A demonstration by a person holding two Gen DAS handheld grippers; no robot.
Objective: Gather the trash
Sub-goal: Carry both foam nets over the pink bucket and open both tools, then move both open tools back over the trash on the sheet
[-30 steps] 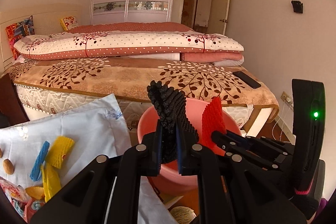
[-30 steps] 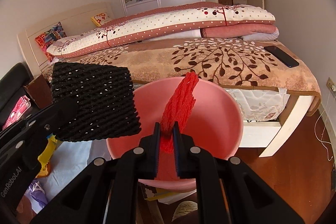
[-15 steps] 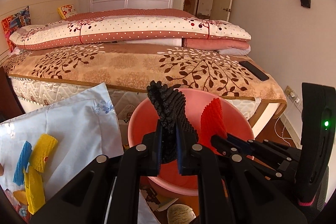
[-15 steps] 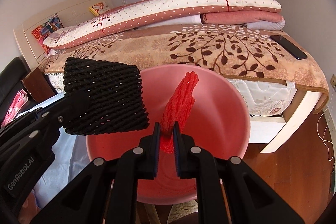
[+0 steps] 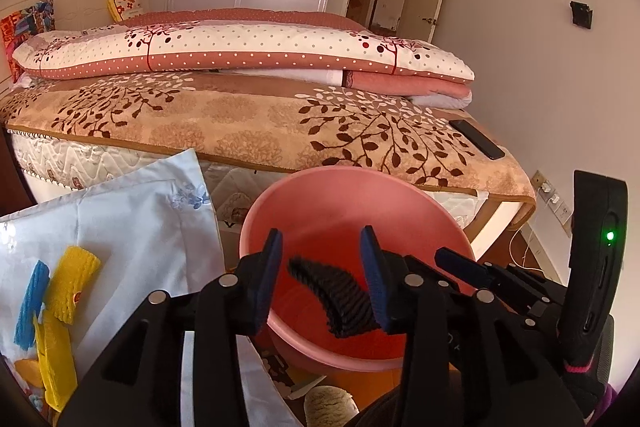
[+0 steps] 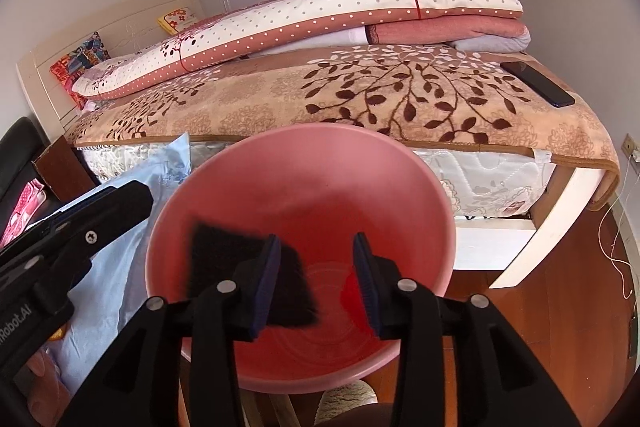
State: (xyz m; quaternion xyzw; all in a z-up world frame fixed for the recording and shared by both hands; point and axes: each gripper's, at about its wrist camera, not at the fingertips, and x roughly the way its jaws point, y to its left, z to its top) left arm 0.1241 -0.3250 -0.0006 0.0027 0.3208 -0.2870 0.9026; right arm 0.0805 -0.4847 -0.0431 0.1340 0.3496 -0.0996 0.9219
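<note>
A pink basin (image 5: pixel 344 195) stands below both grippers; it also shows in the right wrist view (image 6: pixel 312 163). My left gripper (image 5: pixel 322 269) is open above it, and a black foam net (image 5: pixel 340 299) lies loose inside the basin between the fingers. My right gripper (image 6: pixel 316 271) is open over the basin. The black net (image 6: pixel 224 259) shows blurred at its left finger, and a red foam net (image 6: pixel 352 295) shows blurred beside its right finger. Yellow foam nets (image 5: pixel 74 283) and a blue one (image 5: pixel 30 303) lie on the light blue cloth (image 5: pixel 132 223) at left.
A bed with a brown leaf blanket (image 5: pixel 248 123) stands just behind the basin, with a black phone (image 5: pixel 476 143) on its right corner. Wooden floor (image 6: pixel 568 291) and a wall socket with cables (image 5: pixel 550 193) are at right. A round woven object (image 5: pixel 328 407) sits under the basin.
Both grippers have opened. The black net has dropped from the left gripper and the red net from the right gripper, both into the pink basin.
</note>
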